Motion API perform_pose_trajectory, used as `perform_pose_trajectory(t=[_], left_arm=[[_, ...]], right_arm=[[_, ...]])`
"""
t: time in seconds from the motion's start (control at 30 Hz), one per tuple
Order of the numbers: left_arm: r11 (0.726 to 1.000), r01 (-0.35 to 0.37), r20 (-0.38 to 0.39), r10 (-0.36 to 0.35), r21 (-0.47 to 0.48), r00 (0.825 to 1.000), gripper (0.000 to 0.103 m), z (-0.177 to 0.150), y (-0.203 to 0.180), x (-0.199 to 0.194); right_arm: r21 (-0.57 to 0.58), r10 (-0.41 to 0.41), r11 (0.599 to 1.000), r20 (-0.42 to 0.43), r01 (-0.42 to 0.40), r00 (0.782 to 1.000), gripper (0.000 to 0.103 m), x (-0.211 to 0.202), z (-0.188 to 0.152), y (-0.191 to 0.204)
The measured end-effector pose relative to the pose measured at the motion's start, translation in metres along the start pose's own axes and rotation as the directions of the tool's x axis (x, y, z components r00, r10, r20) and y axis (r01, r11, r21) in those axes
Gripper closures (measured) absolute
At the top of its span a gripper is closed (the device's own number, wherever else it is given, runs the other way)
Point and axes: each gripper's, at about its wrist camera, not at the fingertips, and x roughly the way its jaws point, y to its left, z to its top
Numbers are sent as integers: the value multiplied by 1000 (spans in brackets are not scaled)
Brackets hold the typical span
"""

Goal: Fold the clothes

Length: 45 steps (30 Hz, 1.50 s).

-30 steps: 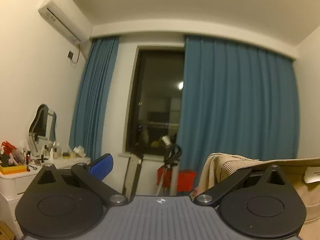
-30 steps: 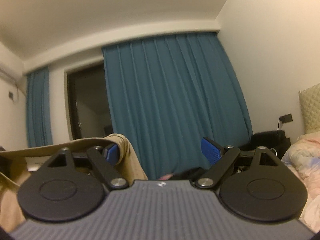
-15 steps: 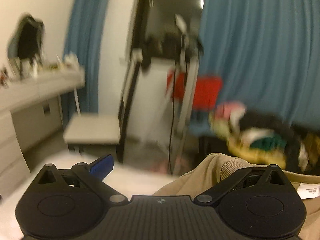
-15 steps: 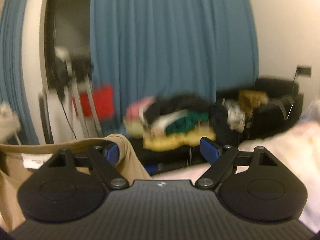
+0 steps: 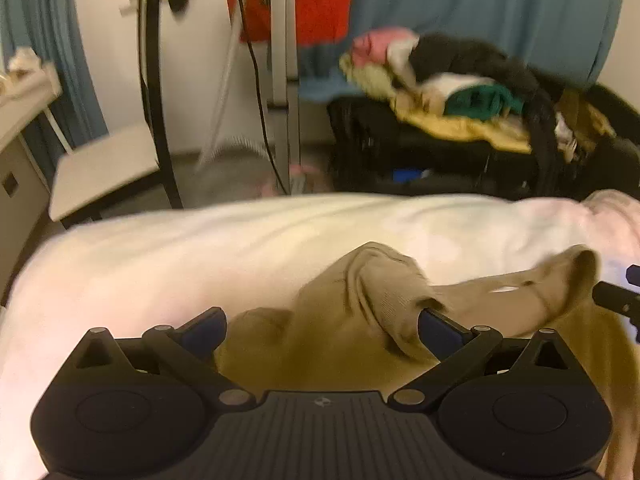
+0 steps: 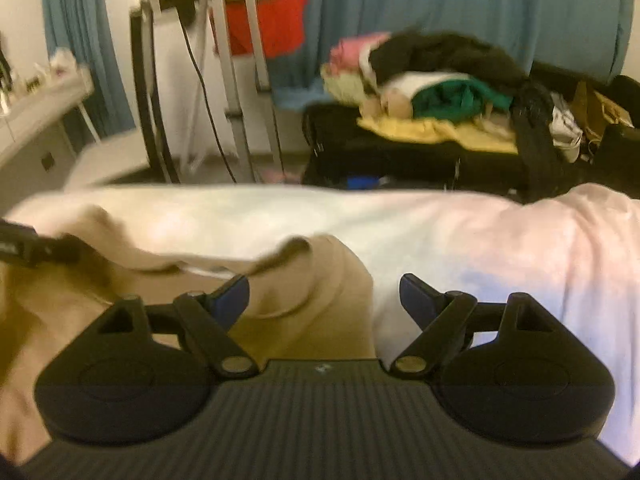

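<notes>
Both cameras dropped from the curtain and ceiling to the bed since a second ago, and the tan garment (image 5: 352, 344) came down with them; it now lies on the bed (image 5: 160, 256) toward the near edge, bunched, not flat.

Left gripper (image 5: 320, 328): fingers look spread wide, the ribbed collar part draped over the right finger (image 5: 438, 330). No pinch visible; cloth hides that tip, so real hold unclear. Right gripper (image 6: 324, 294): fingers apart too, cloth lying across the left finger (image 6: 230, 294), right finger over bare bedding. Collar edge with a white label (image 5: 502, 289) stretches between the two grippers, so the garment seems held by its shoulders to spread it out on the bed, likely for flattening ahead of a fold. Guess only; motion blur is heavy.

No fold lines visible. How far the folding stands can't be read from this.

Beyond the far edge of the bed: black suitcase (image 6: 400, 156) with a clothes pile (image 6: 432, 92) on top, blue curtain (image 6: 440, 12), red box (image 6: 264, 20), a metal stand (image 5: 284, 60), white dresser at left (image 6: 36, 120).
</notes>
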Motion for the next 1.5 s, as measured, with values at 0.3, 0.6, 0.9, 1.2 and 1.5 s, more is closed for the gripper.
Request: perform_pose_trajectory(t=[0.3, 0.6, 0.9, 1.2, 1.5], left_arm=[[997, -8, 237, 27, -81, 971, 0, -116, -28, -188], [998, -64, 409, 67, -22, 910, 0, -238, -57, -352], [997, -48, 471, 70, -57, 879, 0, -304, -58, -392], [993, 0, 325, 39, -118, 945, 0, -313, -50, -331], [806, 197, 207, -95, -558, 974, 6, -276, 37, -246]], right_arm=[[69, 32, 996, 213, -47, 977, 19, -176, -60, 18], [91, 83, 989, 339, -121, 937, 19, -324, -134, 35], [67, 76, 992, 392, -111, 917, 19, -363, -191, 34], [144, 77, 979, 381, -141, 921, 19, -356, -209, 19], [294, -24, 953, 315, -74, 949, 19, -330, -216, -5]])
